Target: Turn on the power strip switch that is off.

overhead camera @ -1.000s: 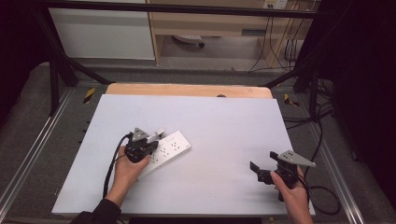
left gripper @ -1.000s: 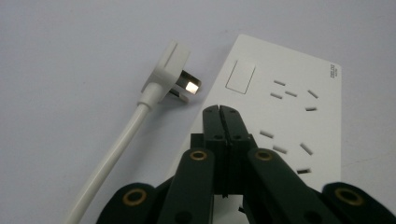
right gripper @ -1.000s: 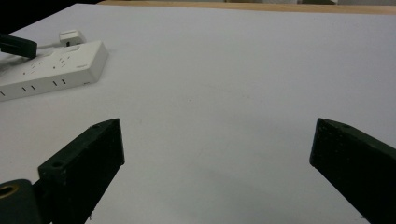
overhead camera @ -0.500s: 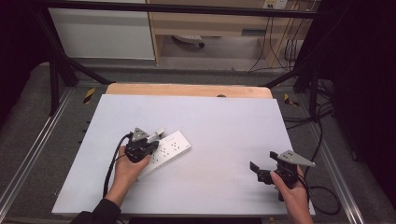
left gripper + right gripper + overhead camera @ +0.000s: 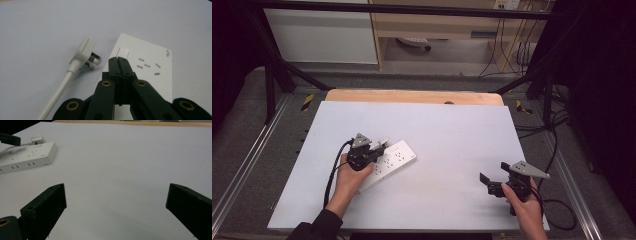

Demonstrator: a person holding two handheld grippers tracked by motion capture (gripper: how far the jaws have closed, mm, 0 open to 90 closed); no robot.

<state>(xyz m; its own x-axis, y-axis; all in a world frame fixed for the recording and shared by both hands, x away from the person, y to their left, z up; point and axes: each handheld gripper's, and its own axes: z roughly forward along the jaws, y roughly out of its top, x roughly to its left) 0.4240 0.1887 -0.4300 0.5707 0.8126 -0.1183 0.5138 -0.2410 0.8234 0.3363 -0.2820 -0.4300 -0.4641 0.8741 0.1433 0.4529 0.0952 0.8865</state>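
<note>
One white power strip (image 5: 389,163) lies flat on the counter (image 5: 452,135), directly under the left tongs (image 5: 117,58), whose jaws are closed together, gripping nothing, tips over the strip's switch (image 5: 123,53). Its plug (image 5: 84,52) lies unplugged just beside those tongs, prongs toward the strip. Judged rigid, light, smooth plastic; best gripped across the narrow sides. The long axis runs diagonally, the far end away from the left tongs. The right tongs (image 5: 116,202) stand wide open, empty, well apart.
</note>
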